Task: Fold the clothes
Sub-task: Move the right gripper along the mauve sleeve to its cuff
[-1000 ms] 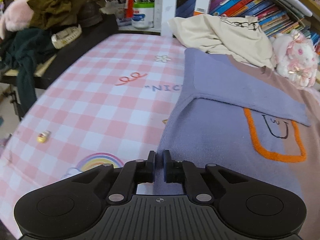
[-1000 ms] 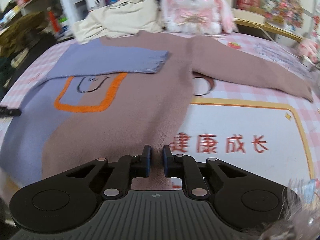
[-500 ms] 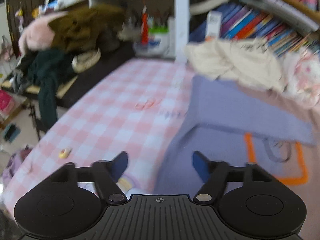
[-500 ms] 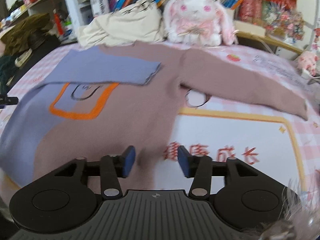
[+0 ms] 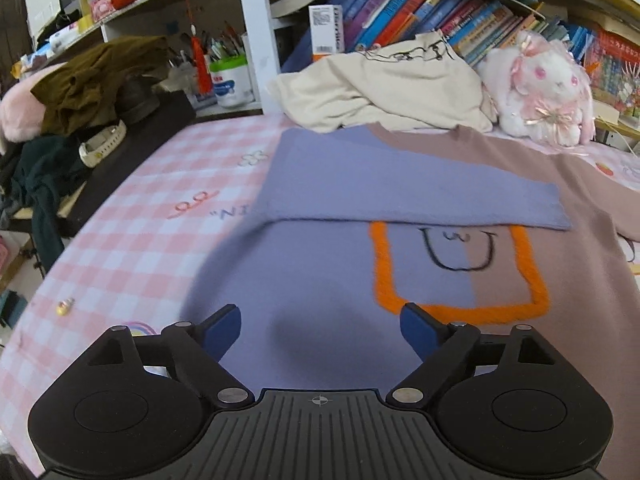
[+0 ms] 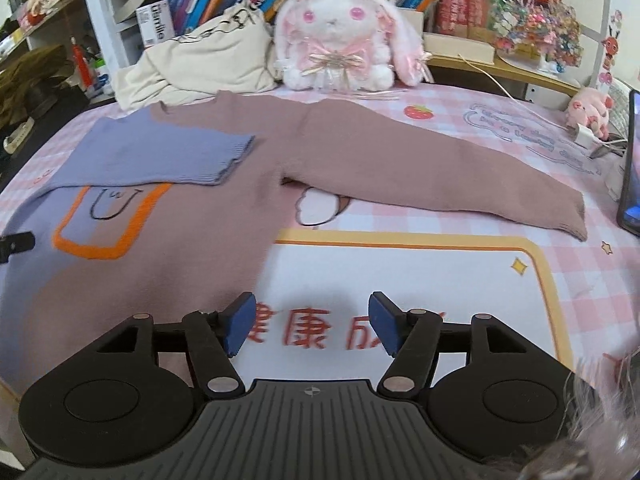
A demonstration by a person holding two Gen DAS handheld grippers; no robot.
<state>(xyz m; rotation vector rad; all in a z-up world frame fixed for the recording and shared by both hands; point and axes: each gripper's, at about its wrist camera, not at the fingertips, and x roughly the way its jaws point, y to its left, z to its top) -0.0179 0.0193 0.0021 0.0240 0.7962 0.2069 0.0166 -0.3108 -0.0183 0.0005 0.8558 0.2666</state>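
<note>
Both grippers, pinched shut a second ago, are opening empty, left gripper point(image 5: 320, 330) over the sweater point(image 5: 328, 280) spread on the counter point(image 5: 132, 220), right gripper point(image 6: 308, 324) beside its hem; soft, limp knit, best pinched at the brown sleeve's point(image 6: 440, 168) cuff.

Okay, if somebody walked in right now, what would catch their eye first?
Probably the two-tone sweater spread across the pink checked tablecloth, its purple sleeve folded over the chest and its mauve sleeve lying stretched out. Behind it, a white and pink plush rabbit sits against the bookshelf.
</note>
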